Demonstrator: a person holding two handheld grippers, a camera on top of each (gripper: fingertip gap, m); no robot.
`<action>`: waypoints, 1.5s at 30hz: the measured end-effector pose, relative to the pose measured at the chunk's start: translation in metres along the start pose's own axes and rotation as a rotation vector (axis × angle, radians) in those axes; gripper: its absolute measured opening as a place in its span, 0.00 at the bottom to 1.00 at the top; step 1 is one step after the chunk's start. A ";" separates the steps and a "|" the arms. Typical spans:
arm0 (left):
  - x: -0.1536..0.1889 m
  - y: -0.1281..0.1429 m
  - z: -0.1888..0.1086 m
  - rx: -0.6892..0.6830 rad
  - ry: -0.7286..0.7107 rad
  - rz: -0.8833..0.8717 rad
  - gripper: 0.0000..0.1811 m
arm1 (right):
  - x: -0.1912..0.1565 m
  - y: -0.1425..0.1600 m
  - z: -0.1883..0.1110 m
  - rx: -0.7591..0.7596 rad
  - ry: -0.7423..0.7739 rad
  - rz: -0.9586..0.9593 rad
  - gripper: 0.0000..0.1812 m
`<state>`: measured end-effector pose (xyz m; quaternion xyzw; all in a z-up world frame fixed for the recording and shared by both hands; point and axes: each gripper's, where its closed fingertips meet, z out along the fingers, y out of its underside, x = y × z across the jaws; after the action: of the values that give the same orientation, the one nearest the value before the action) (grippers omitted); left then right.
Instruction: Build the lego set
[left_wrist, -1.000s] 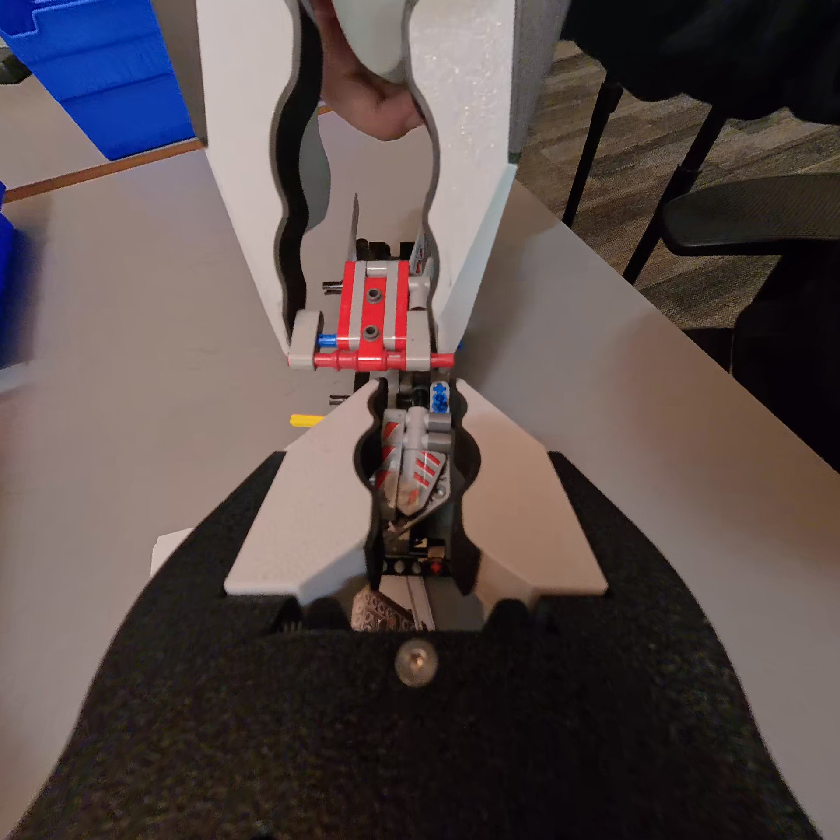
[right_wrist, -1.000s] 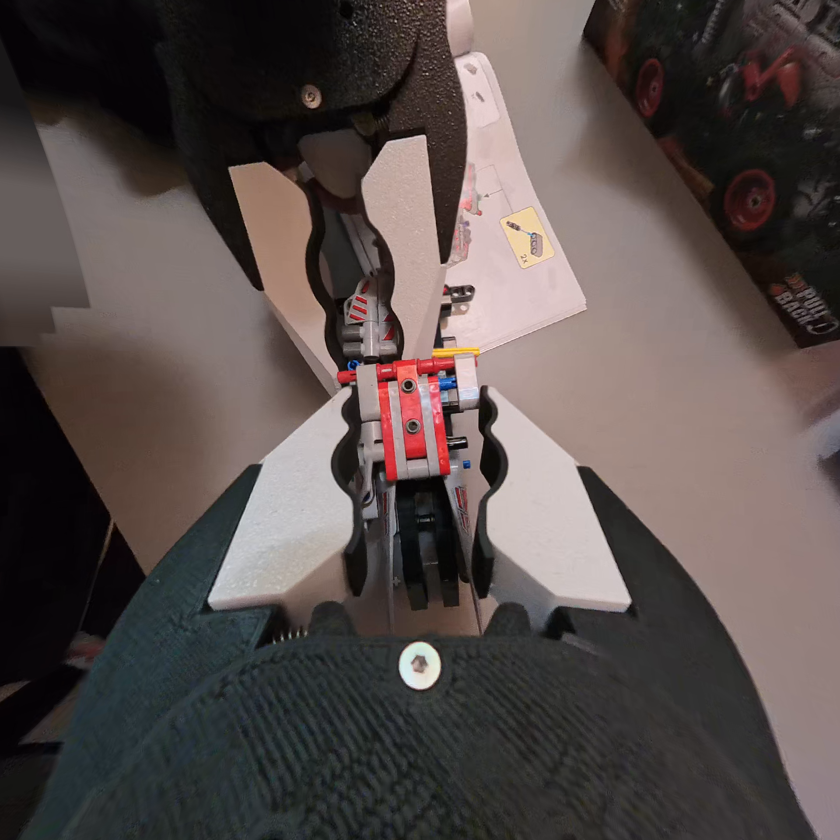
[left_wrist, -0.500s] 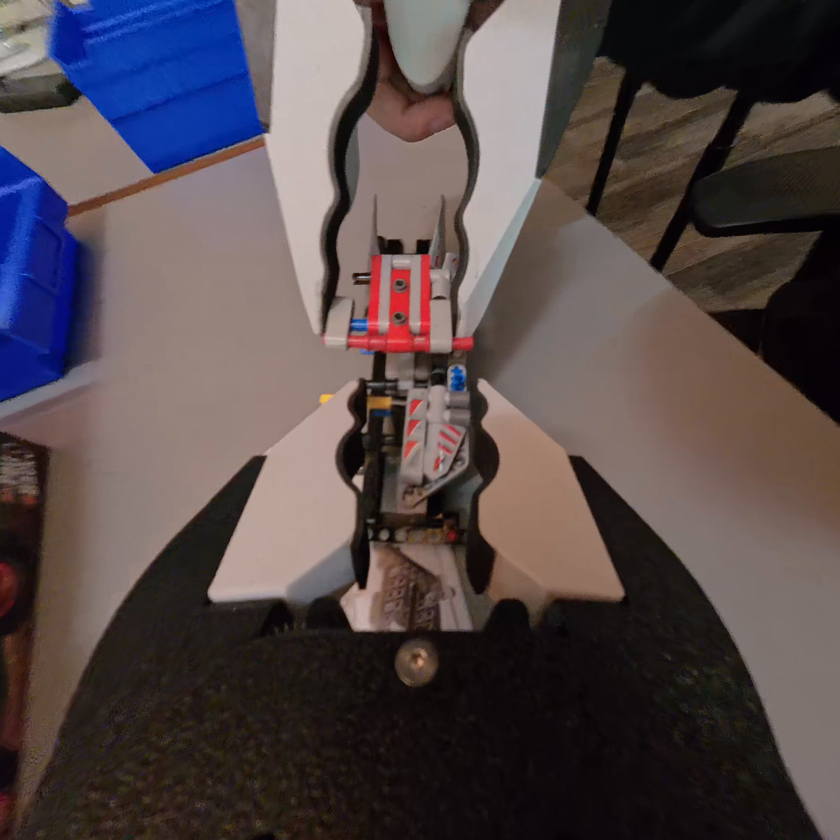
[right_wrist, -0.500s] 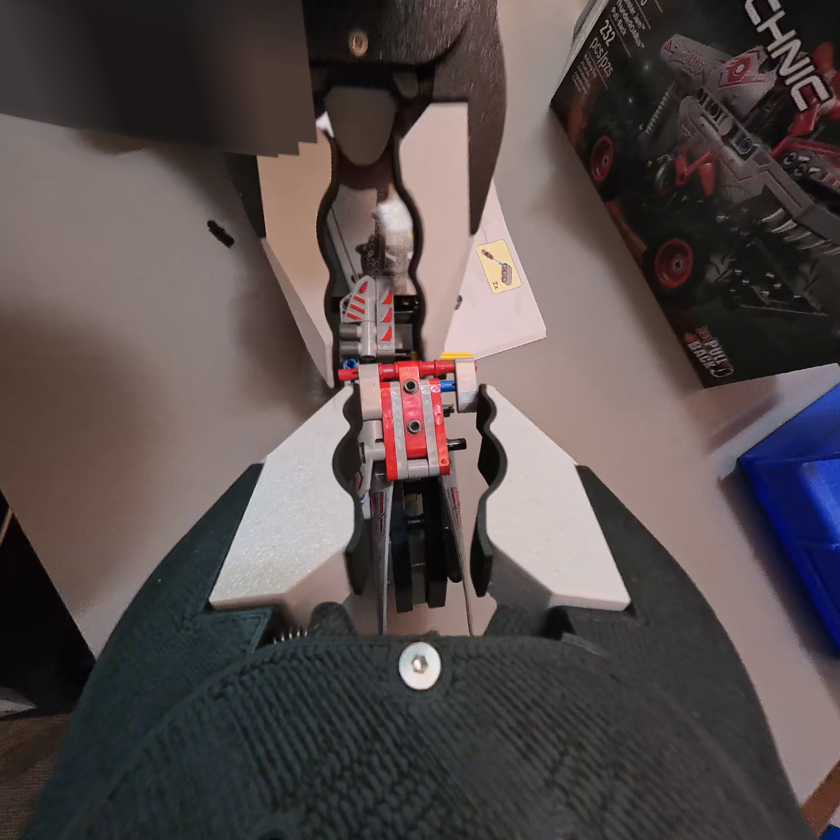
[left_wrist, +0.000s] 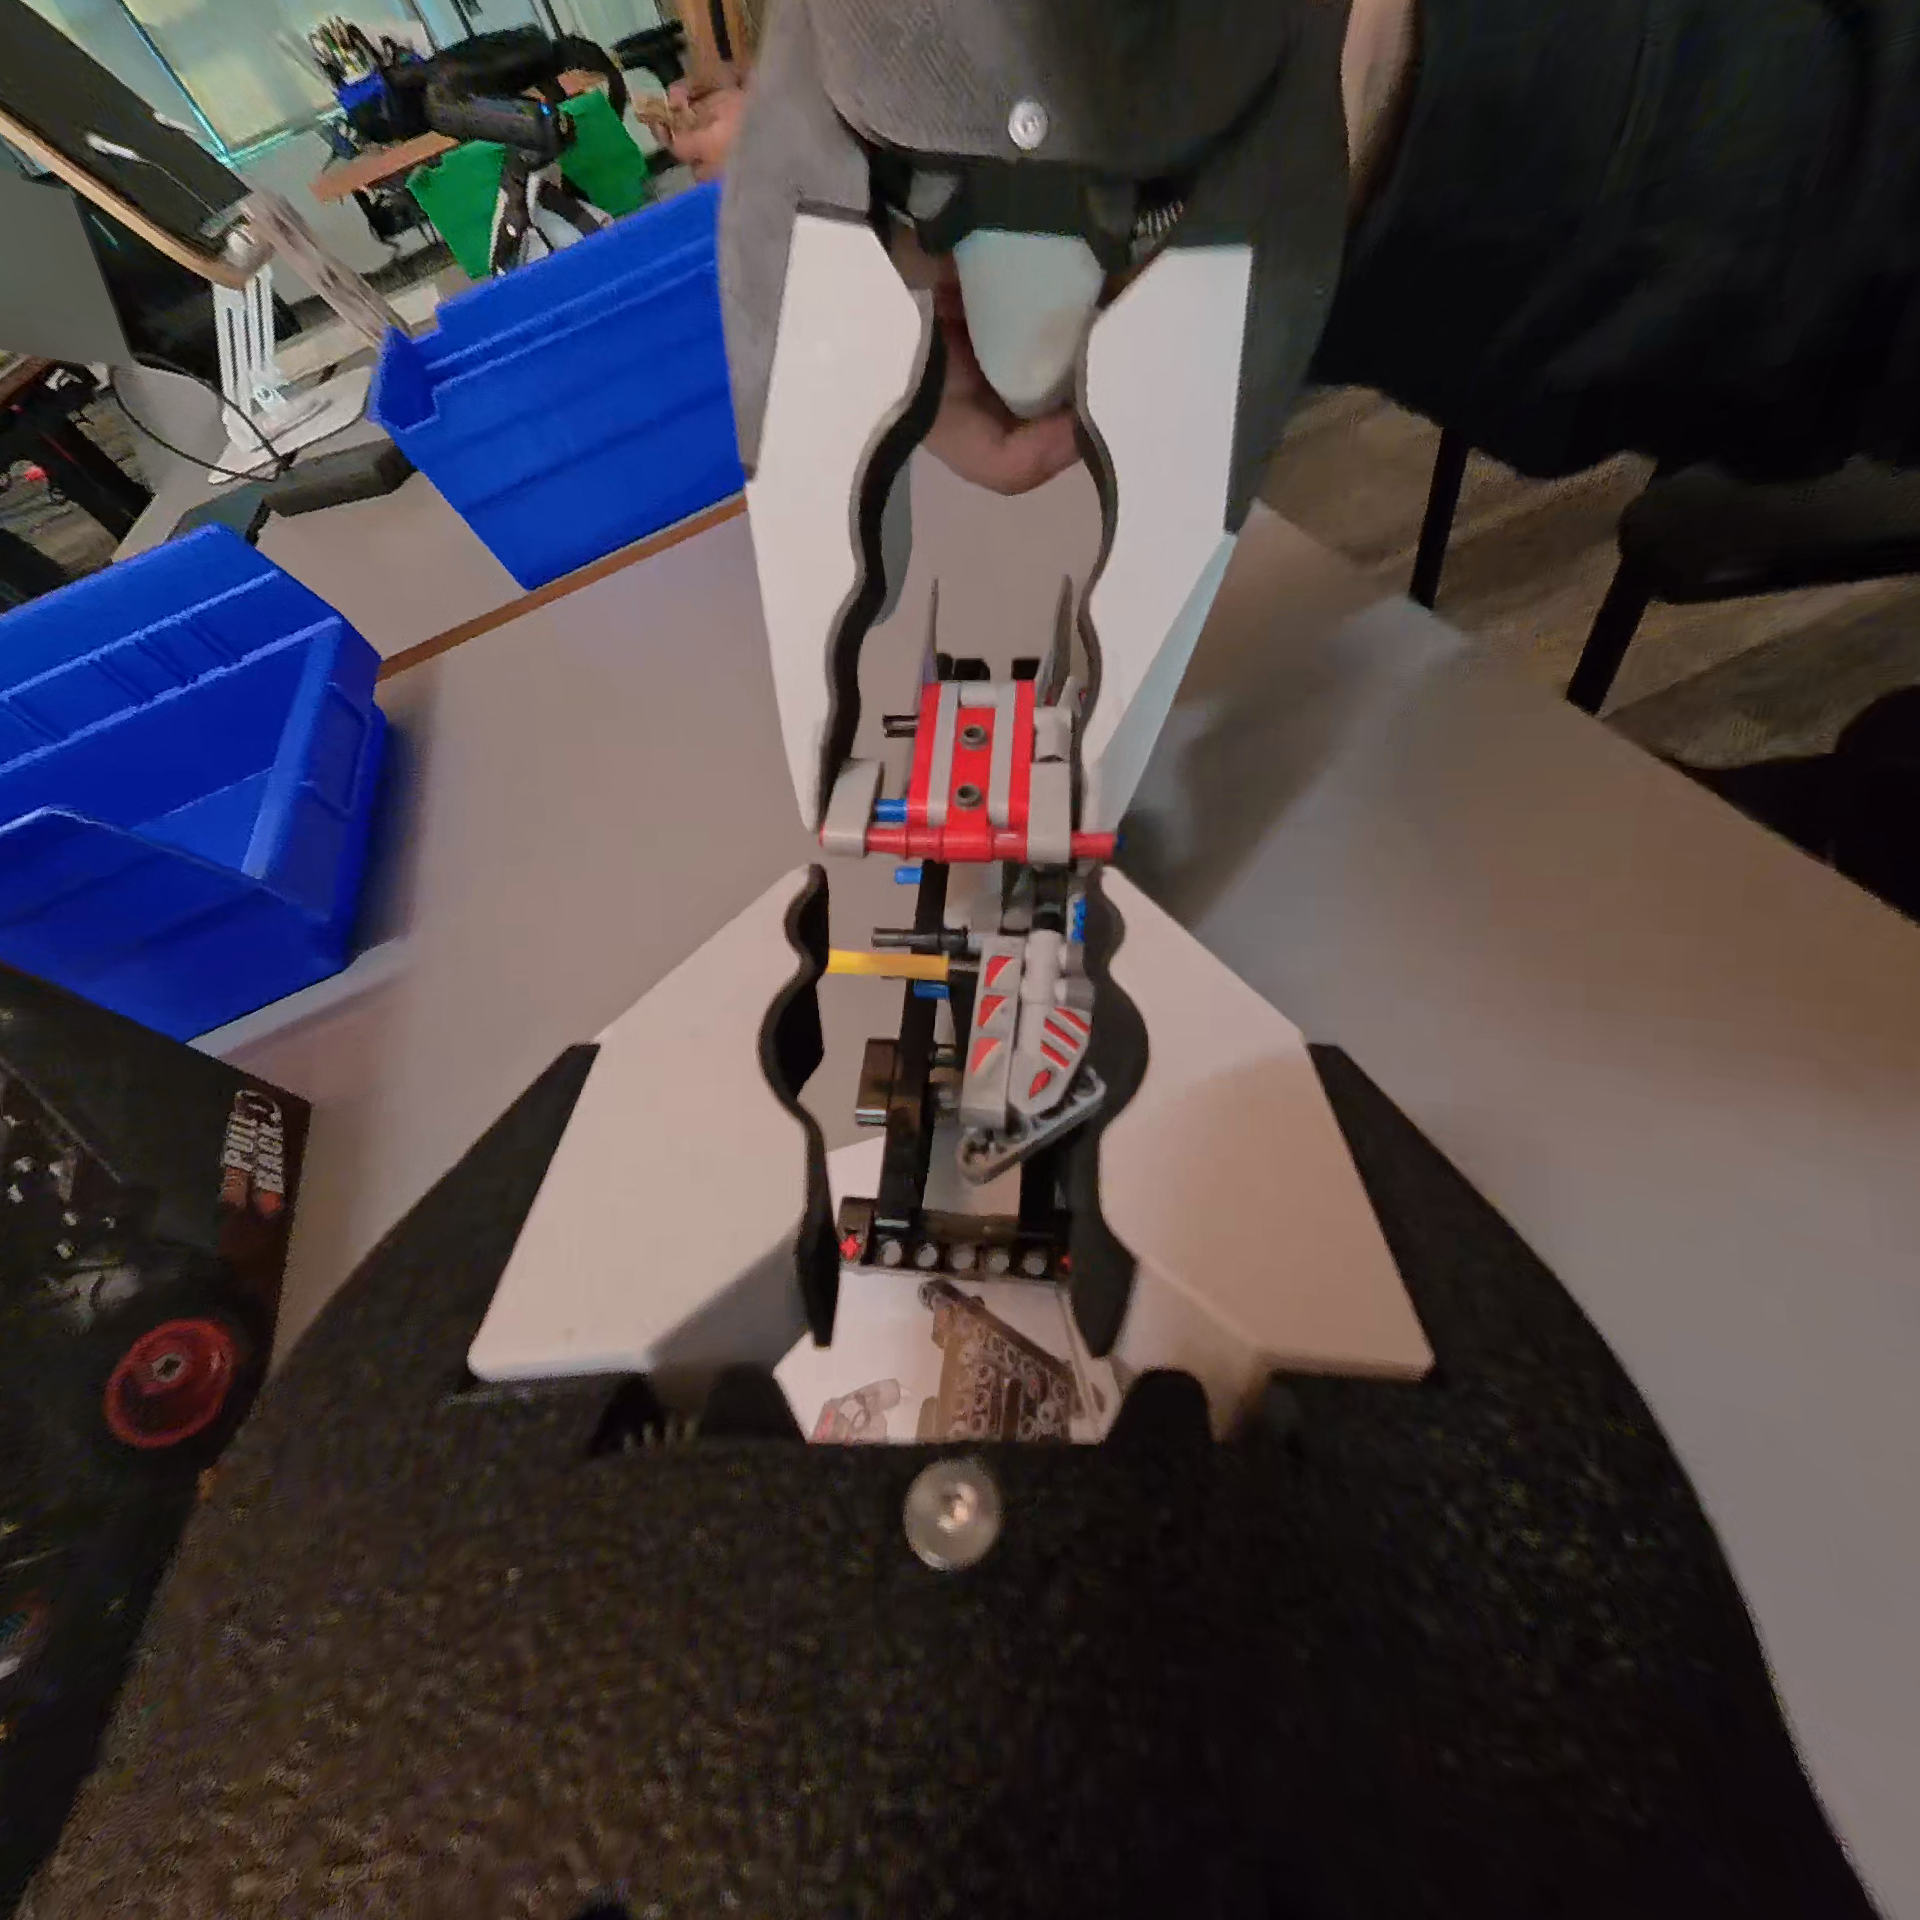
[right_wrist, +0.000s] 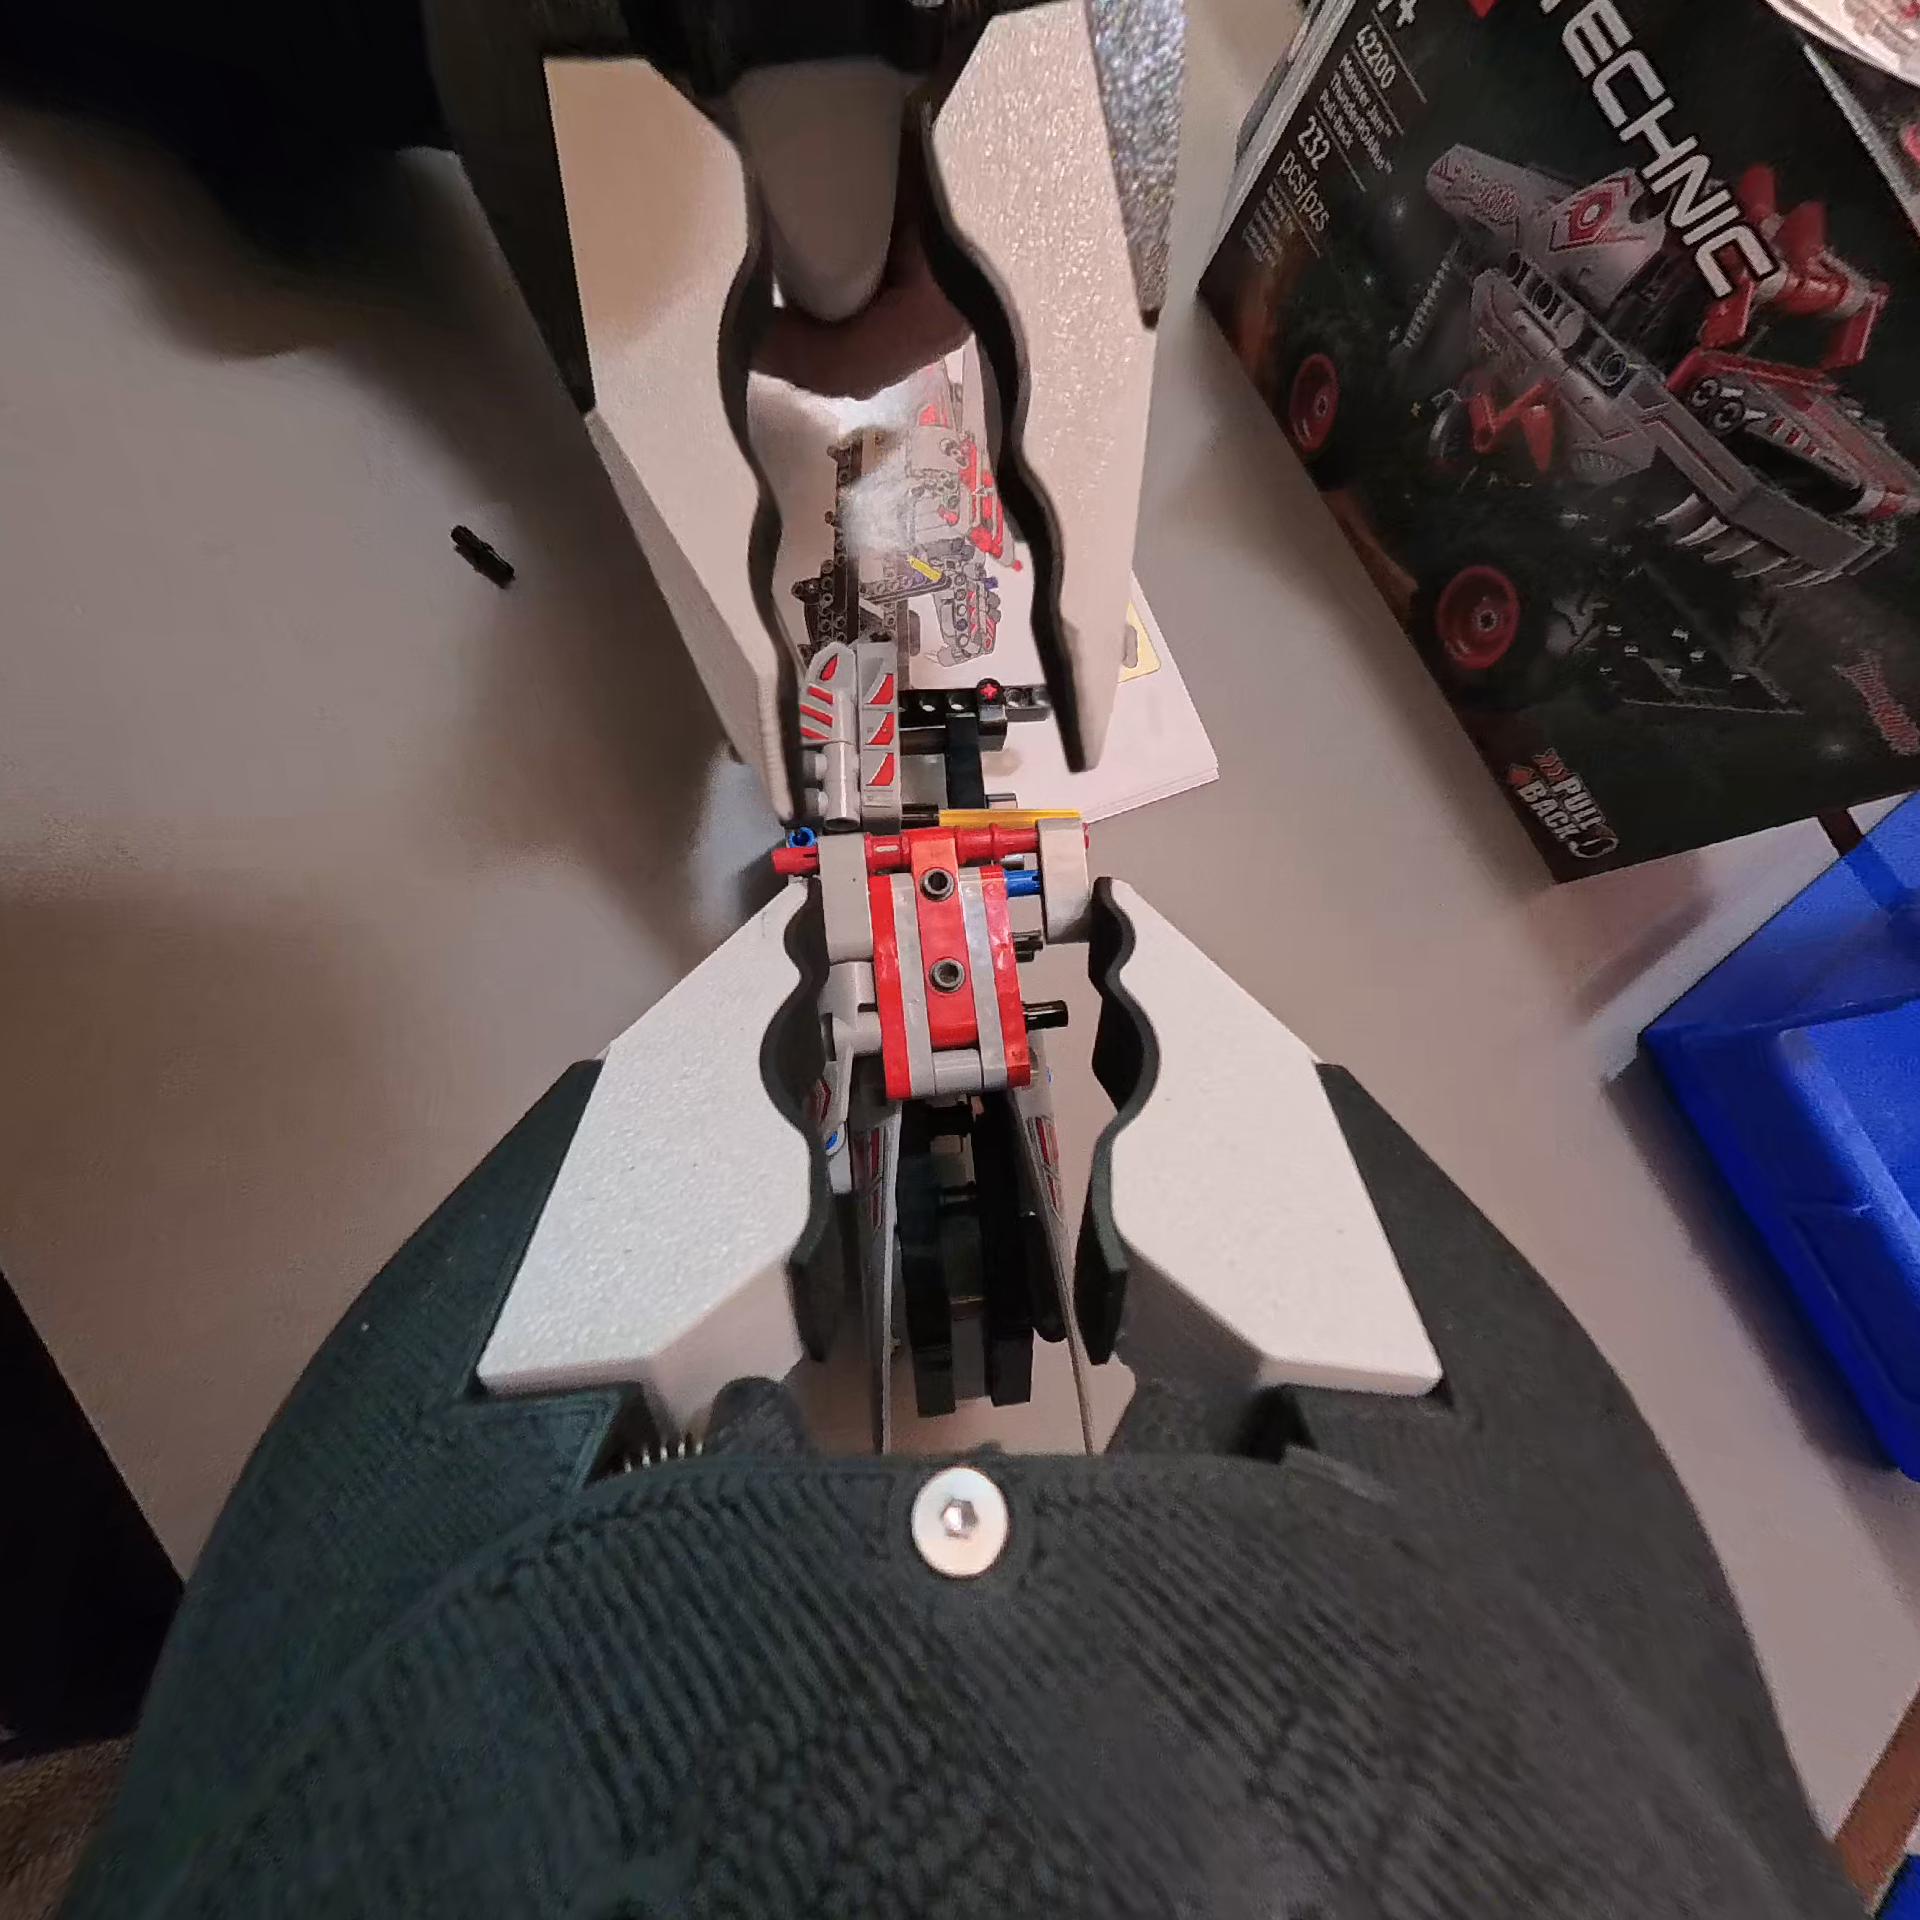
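the lego model (left_wrist: 971, 987) is in the air above the grey counter (left_wrist: 1455, 935), held between the two claws that face each other tip to tip. i think it is light but fragile: thin black beams, pins and a yellow axle stick out, and the pieces only click together, so a strong squeeze or a twist could pop them apart. the stiff parts are best to hold, the black frame at one end and the red and grey block (right_wrist: 940, 961) at the other end.

the left claw (left_wrist: 966, 894) is narrowed around the black frame end, grasping the lego model; on one side there is some gap between the frame and the finger. the right claw (right_wrist: 951, 894) is clenched on the red and grey block; in the right wrist view its left pad touches the block, the other side i cannot see well.

under them lies the instruction booklet (right_wrist: 1153, 727), the set box (right_wrist: 1558, 416) is beside it, and blue bins (left_wrist: 187, 748) stand near.
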<state>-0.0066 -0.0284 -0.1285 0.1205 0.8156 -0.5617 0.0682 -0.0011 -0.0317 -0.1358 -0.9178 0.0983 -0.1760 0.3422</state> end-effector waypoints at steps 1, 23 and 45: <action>-0.001 0.003 0.002 -0.017 -0.014 0.017 0.26 | 0.001 0.000 0.000 0.008 0.000 0.004 0.28; -0.004 0.000 0.003 0.050 0.004 -0.047 0.32 | 0.004 -0.001 0.004 0.024 -0.051 0.026 0.28; -0.002 -0.001 0.011 0.004 -0.087 -0.041 0.30 | 0.002 0.001 0.003 -0.016 -0.051 0.016 0.28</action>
<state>-0.0055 -0.0388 -0.1315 0.0795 0.8132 -0.5692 0.0918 0.0020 -0.0312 -0.1379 -0.9239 0.0983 -0.1490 0.3385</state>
